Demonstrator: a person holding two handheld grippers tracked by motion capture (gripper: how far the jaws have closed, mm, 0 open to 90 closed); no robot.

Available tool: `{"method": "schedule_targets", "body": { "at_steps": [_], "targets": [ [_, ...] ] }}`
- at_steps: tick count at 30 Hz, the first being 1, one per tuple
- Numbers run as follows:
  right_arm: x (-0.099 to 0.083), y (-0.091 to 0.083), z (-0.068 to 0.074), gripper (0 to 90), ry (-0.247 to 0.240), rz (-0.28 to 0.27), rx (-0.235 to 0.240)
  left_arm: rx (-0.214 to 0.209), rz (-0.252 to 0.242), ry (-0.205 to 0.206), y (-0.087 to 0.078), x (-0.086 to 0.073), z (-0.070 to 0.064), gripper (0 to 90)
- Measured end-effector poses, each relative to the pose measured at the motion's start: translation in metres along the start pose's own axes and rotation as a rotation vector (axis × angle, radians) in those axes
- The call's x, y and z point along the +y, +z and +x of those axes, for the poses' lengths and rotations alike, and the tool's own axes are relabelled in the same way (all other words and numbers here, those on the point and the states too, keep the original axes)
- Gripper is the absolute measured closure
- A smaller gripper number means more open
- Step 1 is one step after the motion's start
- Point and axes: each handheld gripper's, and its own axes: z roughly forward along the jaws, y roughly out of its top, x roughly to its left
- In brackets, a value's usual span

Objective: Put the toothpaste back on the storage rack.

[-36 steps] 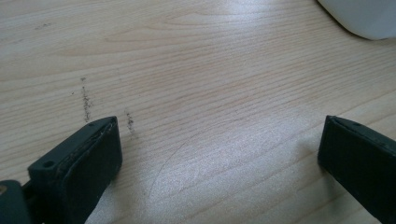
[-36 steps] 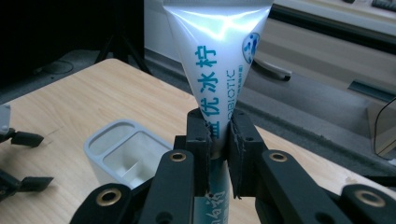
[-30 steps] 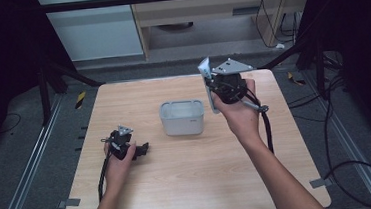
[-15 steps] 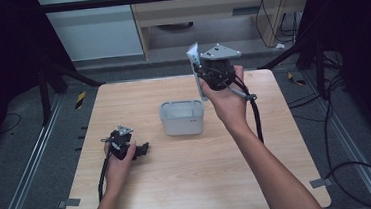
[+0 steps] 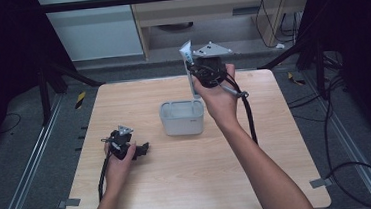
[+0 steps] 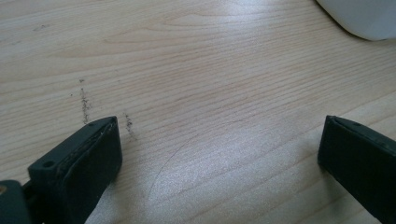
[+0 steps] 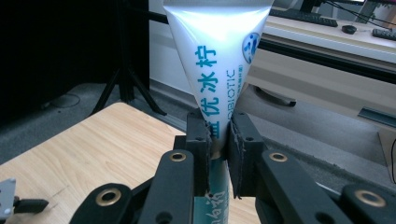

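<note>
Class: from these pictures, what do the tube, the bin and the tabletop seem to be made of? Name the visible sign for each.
Tube: likely soft glossy plastic; it shines and pinches flat in the right tool.
Bin: probably matte whitish plastic, with smooth rounded walls.
Tabletop: pale wood or wood-look laminate, showing grain lines.

Left gripper (image 5: 142, 149) rests low at the table's near-left, held in the left hand (image 5: 118, 162); its jaws stand wide apart. Right gripper (image 5: 191, 70) is raised at arm's length over the far side, forearm stretched forward, right hand (image 5: 219, 94) wrapped beneath it. Its jaws are pinched nearly together on a tube (image 7: 218, 56).
</note>
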Motion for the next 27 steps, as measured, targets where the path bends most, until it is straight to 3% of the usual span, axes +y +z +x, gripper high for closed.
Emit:
{"method": "schedule_targets", "body": {
  "at_steps": [10, 27],
  "targets": [
    [0.0, 0.007, 0.007, 80.0, 0.022, -0.017, -0.031, 0.001, 0.001, 0.005, 0.0, 0.0, 0.0, 0.0],
    [-0.002, 0.008, 0.028, 80.0, 0.035, -0.038, -0.04, 0.0, 0.001, 0.002, 0.0, 0.0, 0.0, 0.0]
  ]
}}
